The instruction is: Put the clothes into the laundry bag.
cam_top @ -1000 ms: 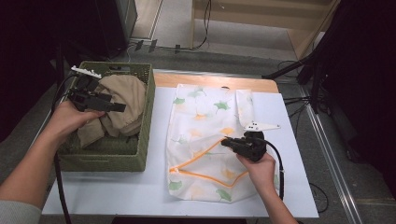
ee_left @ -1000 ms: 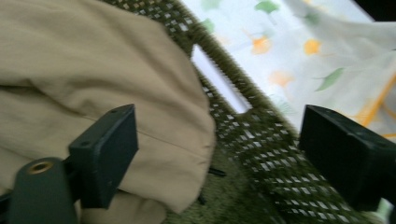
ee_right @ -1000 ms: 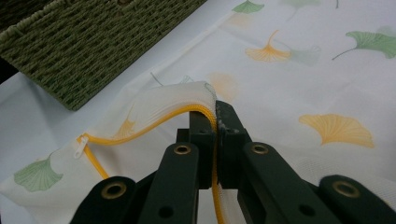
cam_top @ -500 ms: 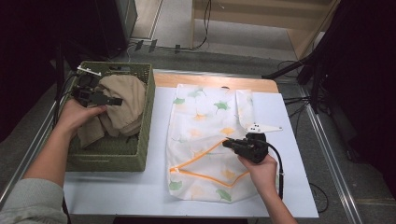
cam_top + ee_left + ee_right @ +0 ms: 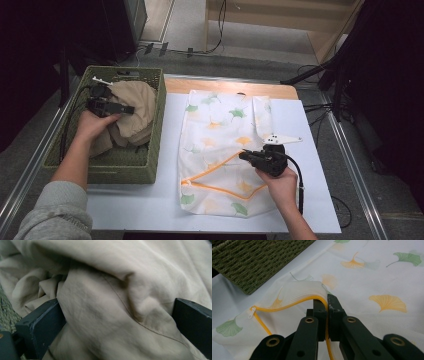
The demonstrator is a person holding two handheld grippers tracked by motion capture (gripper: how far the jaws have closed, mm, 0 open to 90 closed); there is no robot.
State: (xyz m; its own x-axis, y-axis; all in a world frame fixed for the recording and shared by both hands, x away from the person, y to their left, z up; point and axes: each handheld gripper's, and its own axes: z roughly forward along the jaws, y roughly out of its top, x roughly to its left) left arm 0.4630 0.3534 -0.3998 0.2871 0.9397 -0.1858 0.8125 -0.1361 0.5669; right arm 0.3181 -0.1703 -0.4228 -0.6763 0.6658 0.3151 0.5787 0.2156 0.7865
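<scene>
In the high view, the left tool (image 5: 112, 106) is inside the green basket (image 5: 150, 165) at the left edge of the table (image 5: 310, 200), directly over the beige garment (image 5: 135, 112) that lies crumpled there. The left forearm reaches forward from the near left corner, with the hand on top of the tool. The right tool (image 5: 250, 157) rests on the laundry bag (image 5: 220, 125), which lies flat in the middle of the table. The right hand holds it low, wrist near the front edge.

In the left gripper view, the jaws stand wide apart, having just been opening, and a thick fold of the beige garment (image 5: 112, 315) is between them, but the pads do not press on it yet. To do this well, I think the tool should go deeper so that it catches enough layers before closing; a thin bite may slip.

In the right gripper view, the right tool (image 5: 327, 302) is clamped on the yellow zipper edge (image 5: 294, 304) of the laundry bag (image 5: 387, 277), lifting the mouth a little. The zipper pull (image 5: 251, 312) lies toward the basket (image 5: 257, 262). This hand should keep the opening raised and steady.
</scene>
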